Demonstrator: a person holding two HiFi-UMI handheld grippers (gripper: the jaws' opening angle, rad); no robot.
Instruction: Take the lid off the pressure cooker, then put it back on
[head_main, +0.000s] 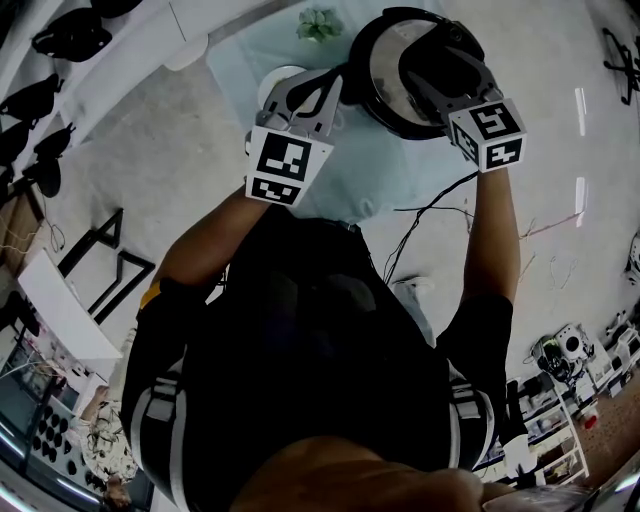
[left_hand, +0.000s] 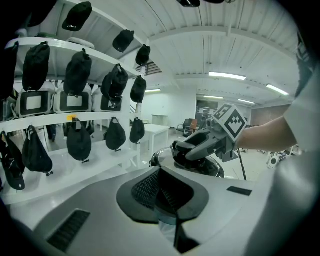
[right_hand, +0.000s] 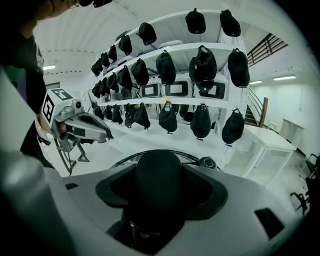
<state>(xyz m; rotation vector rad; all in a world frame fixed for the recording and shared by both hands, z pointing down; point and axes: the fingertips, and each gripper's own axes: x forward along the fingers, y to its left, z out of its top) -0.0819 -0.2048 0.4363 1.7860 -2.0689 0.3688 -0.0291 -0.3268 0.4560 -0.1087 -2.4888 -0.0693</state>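
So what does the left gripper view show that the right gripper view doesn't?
Only the left gripper view: the right gripper from outside, on the pressure cooker lid, plus the person's forearm. Only the right gripper view: the left gripper, held clear of the lid, and the black knob gripped between the right jaws. Both: the lid and shelves of black caps.

The room is bright and evenly lit by long ceiling lamps (left_hand: 227, 76), which show far off in the left gripper view. In the head view the pale floor (head_main: 150, 150) carries two short streaks of glare at the right. The person's dark clothing (head_main: 300, 350), near the camera, is underexposed and almost without detail. All three views have strong fisheye distortion: the shelves (right_hand: 182, 46) bend and the corners go black. In the right gripper view the black knob (right_hand: 159, 180), close to the lens, is a soft dark mass.
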